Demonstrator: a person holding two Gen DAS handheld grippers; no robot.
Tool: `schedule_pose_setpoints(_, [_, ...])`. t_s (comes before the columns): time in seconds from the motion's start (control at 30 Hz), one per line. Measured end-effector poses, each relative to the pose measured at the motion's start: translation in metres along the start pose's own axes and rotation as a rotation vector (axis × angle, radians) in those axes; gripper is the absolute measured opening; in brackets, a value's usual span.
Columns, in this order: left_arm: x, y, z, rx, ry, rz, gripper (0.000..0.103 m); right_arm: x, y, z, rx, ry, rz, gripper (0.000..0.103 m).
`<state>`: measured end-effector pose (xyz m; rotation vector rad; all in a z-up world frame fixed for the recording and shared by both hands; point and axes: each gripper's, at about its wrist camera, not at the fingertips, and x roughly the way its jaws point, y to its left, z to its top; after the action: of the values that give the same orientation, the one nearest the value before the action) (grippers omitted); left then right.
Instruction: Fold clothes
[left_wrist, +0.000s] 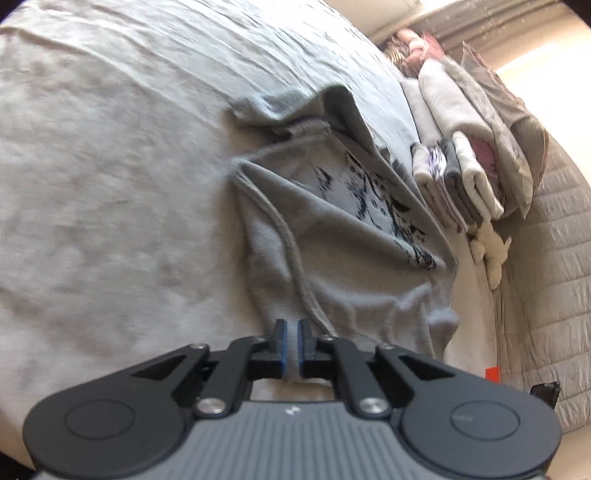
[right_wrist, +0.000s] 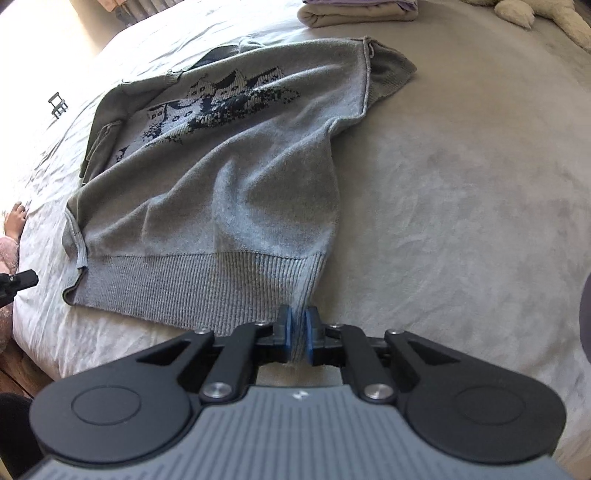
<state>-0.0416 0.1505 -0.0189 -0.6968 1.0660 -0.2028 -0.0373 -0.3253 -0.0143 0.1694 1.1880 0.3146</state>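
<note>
A grey knitted sweater with a dark blue and white house pattern on its chest (right_wrist: 221, 155) lies spread on the pale grey wrinkled bed sheet (right_wrist: 461, 192), hem toward the person, neckline away. It lies mostly flat with both sleeves turned in, which suggests the folding is partly under way.

The right gripper (right_wrist: 298, 332) has its blue-padded jaws clamped on the ribbed hem (right_wrist: 207, 280) at its right corner; a pinch of knit shows between the pads. The left gripper (left_wrist: 290, 341) is likewise closed on a bunch of grey fabric, apparently the sweater's opposite lower corner (motion blur makes the exact spot hard to confirm). Holding both hem corners at once makes sense: it keeps the bottom edge taut and straight, so the lower half can probably be carried up toward the shoulders as one even fold.

At the far side of the bed a row of folded garments in grey, white and pink (left_wrist: 461, 173) stands on edge beside a cream plush toy (left_wrist: 491, 251), likely the place for finished pieces. The sweater sits well apart from that row, leaving room to work.

One risk, as a judgement: the soft knit may sag between the two grips and wrinkle the fold.
</note>
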Motion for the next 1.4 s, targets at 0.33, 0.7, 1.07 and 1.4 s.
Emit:
schedule_pose_setpoints(0.33, [0.062,-0.042,0.004,0.014,0.066,0.106,0.034,0.004,-0.003,0.001,0.006,0.004,0.012,0.035])
schedule_pose_setpoints(0.7, [0.063,-0.040,0.003,0.024,0.041,0.201,0.004,0.015,-0.003,0.003,0.021,0.000,0.025,0.039])
schedule_pose_setpoints(1.07, [-0.017,0.032,-0.006,0.024,0.035,0.203,0.003,0.014,-0.001,-0.001,-0.016,0.024,0.002,0.033])
schedule_pose_setpoints(1.4, [-0.011,0.060,-0.009,-0.022,0.039,0.088,0.013,0.015,0.002,-0.004,0.012,0.032,-0.023,0.033])
